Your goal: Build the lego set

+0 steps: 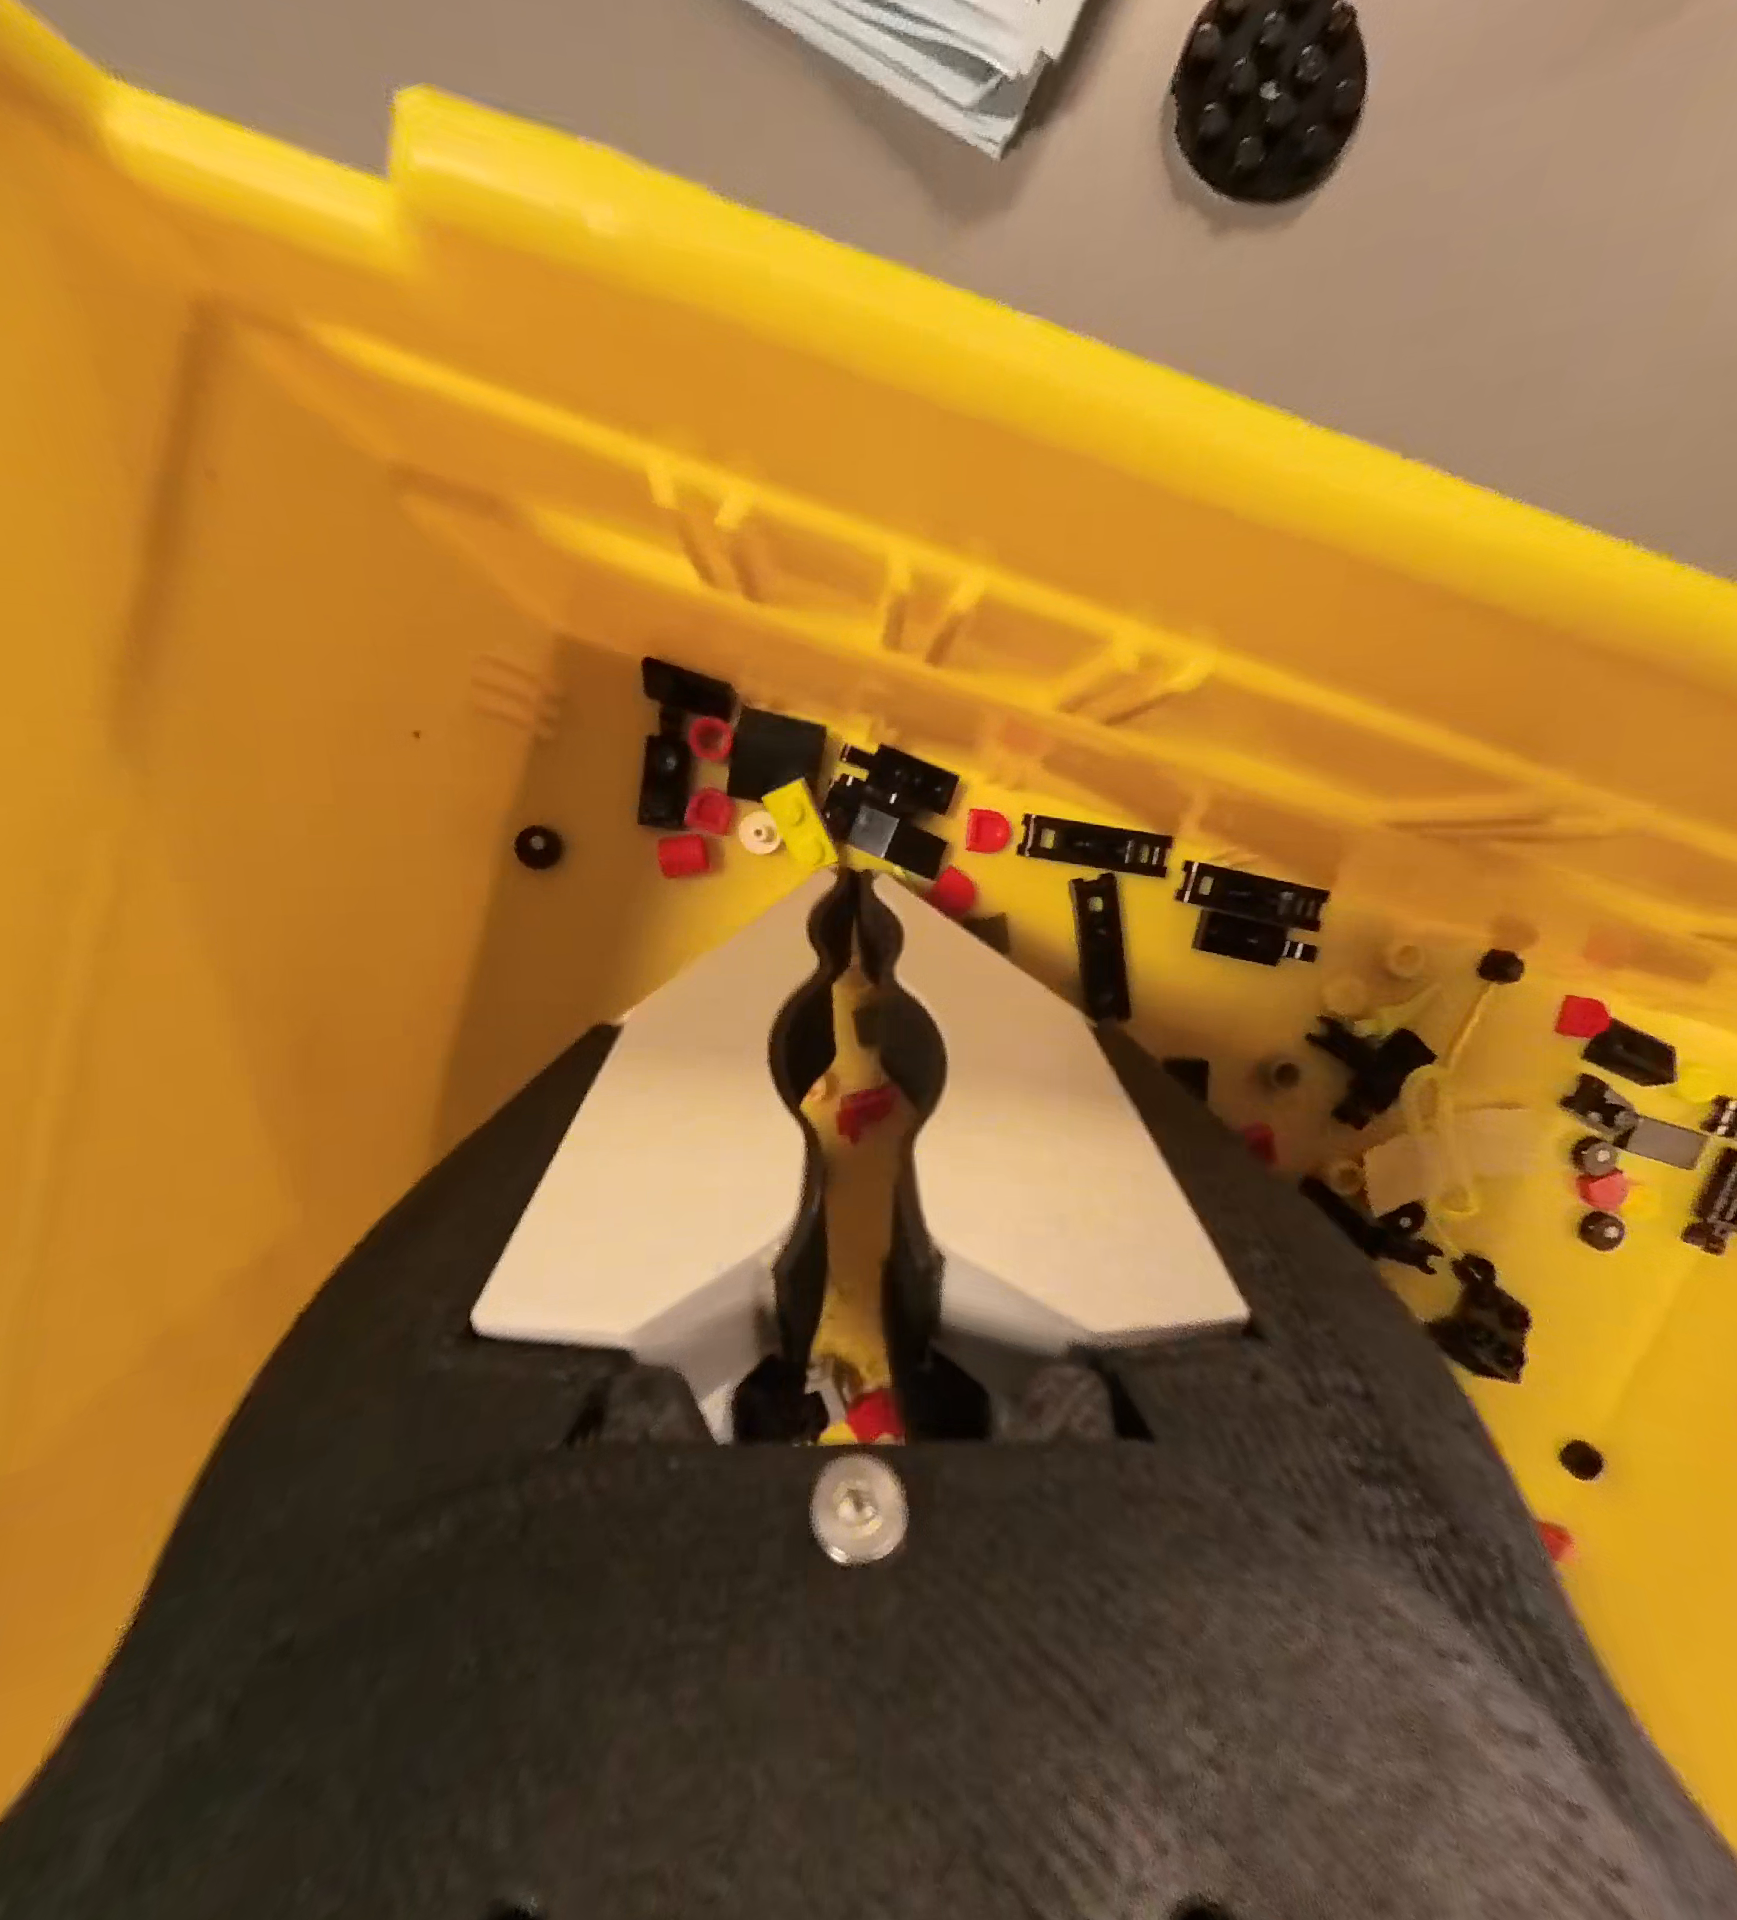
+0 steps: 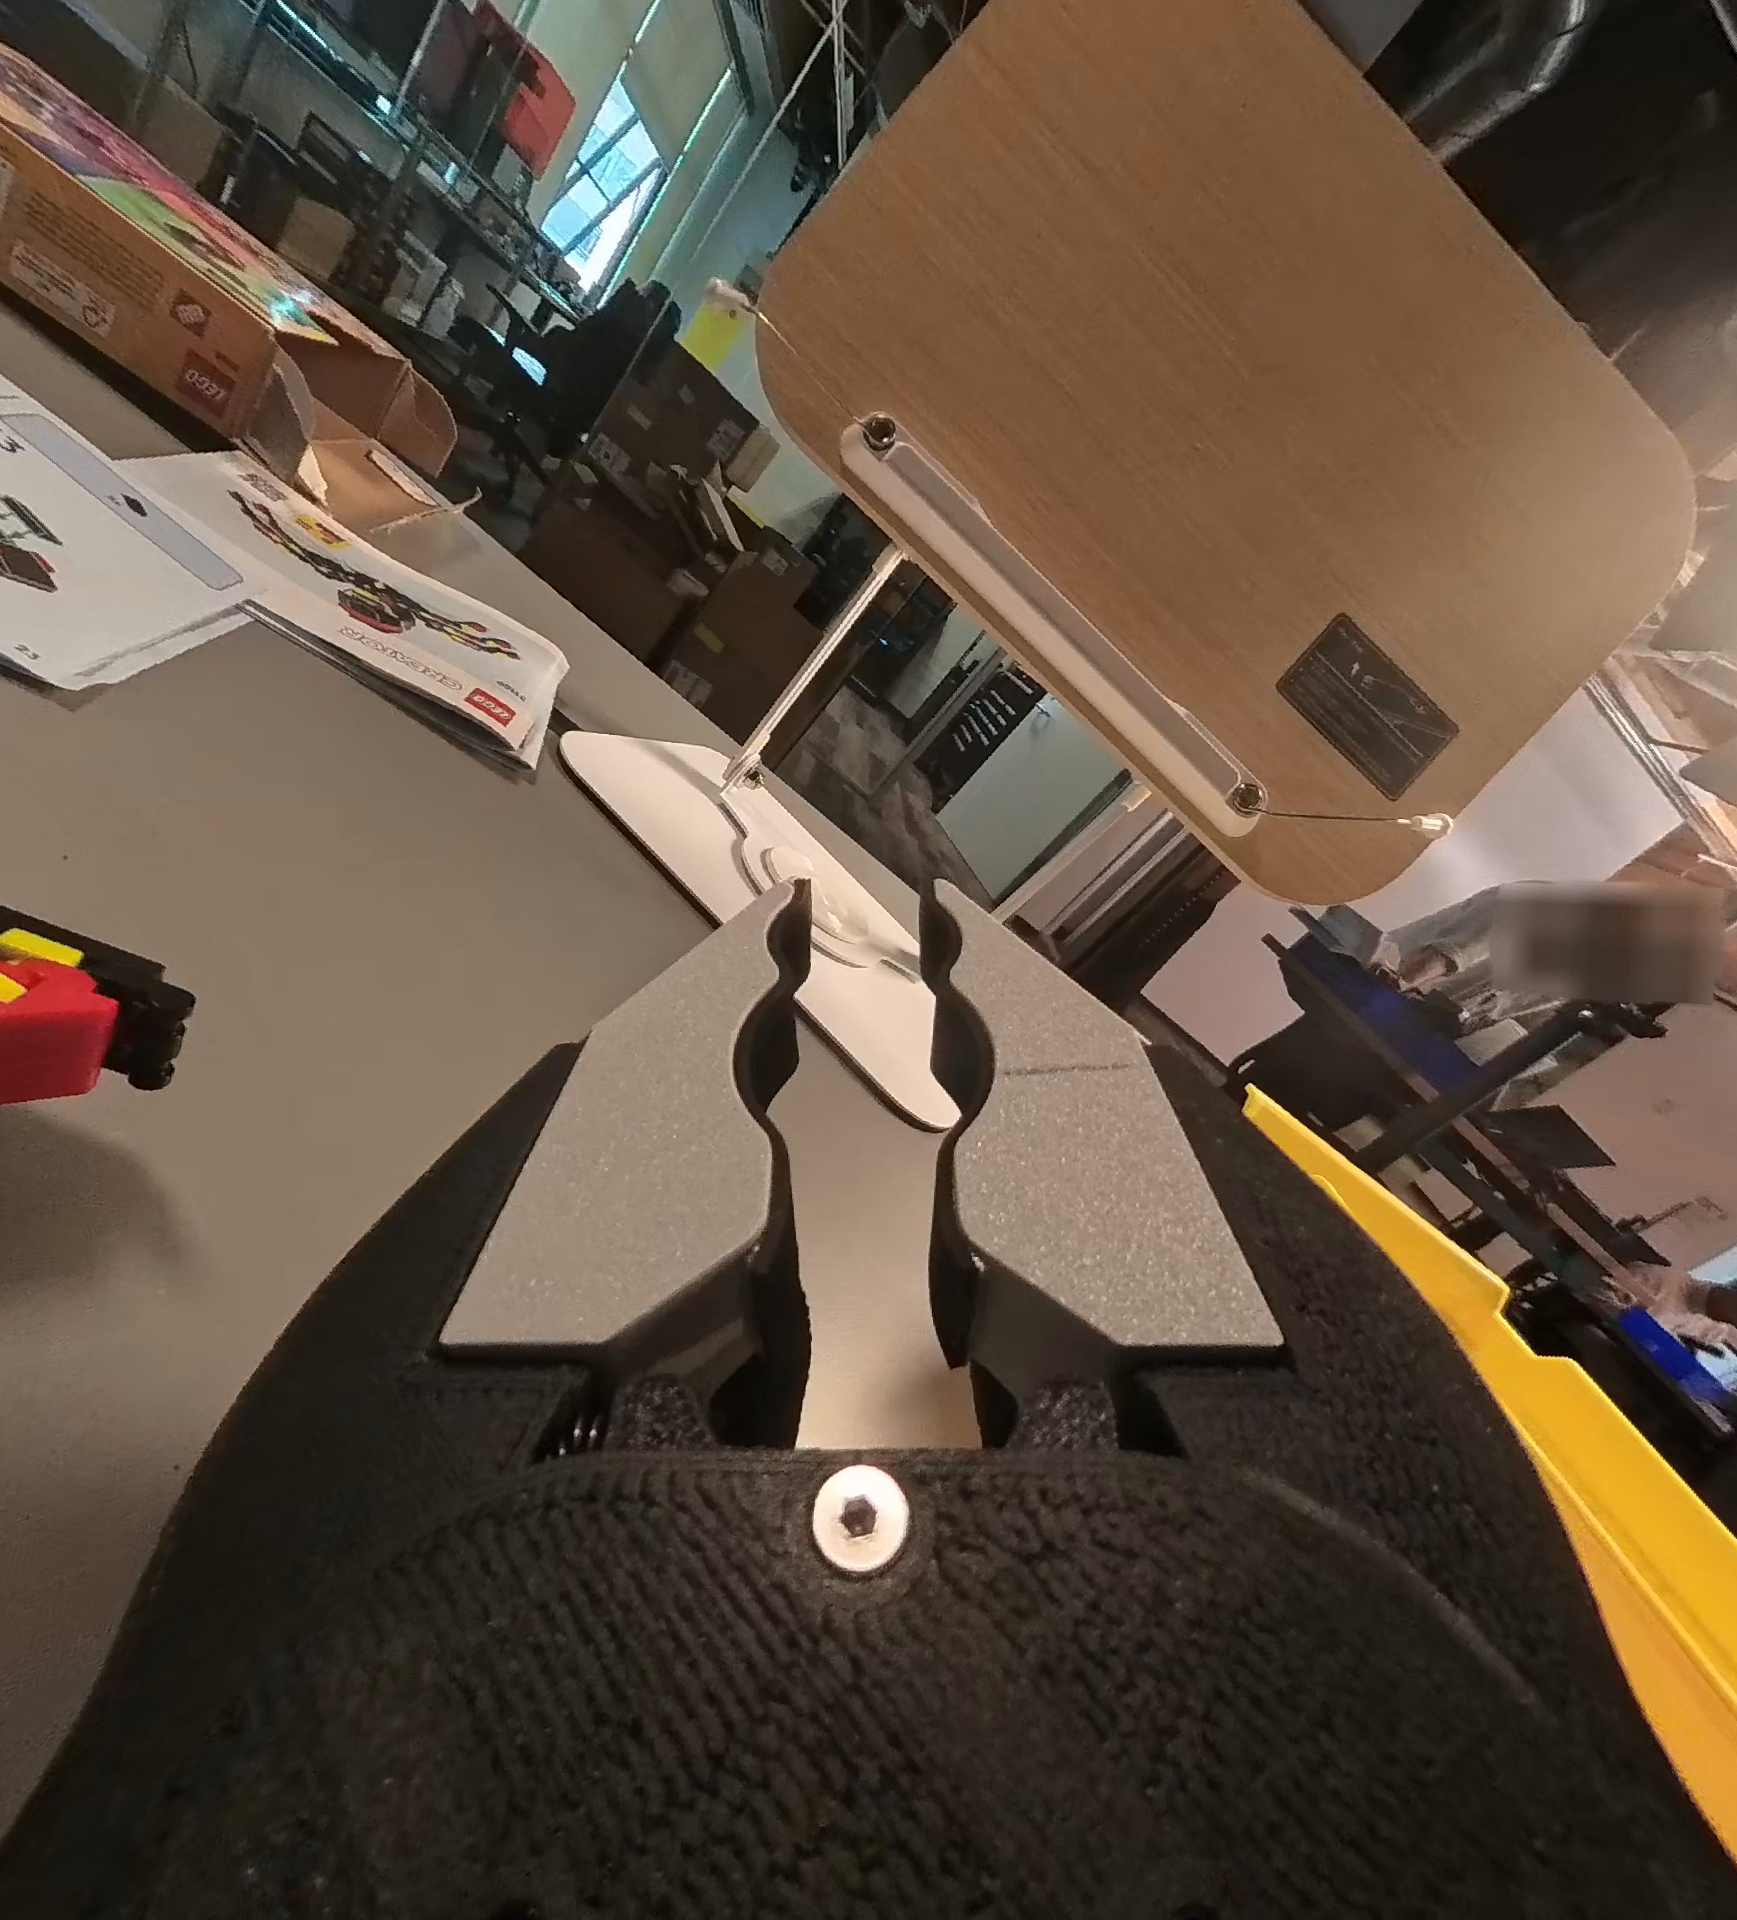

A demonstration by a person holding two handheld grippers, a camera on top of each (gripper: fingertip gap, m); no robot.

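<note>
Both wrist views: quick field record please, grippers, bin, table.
left gripper: inside yellow bin, tips together at the loose pieces on its floor; grasp unclear
right gripper: open, empty, above grey table
partial build: red, black and yellow, on table to the left
manuals: lying open on table
box: cardboard, behind manuals
black round plate: on table outside bin
</note>
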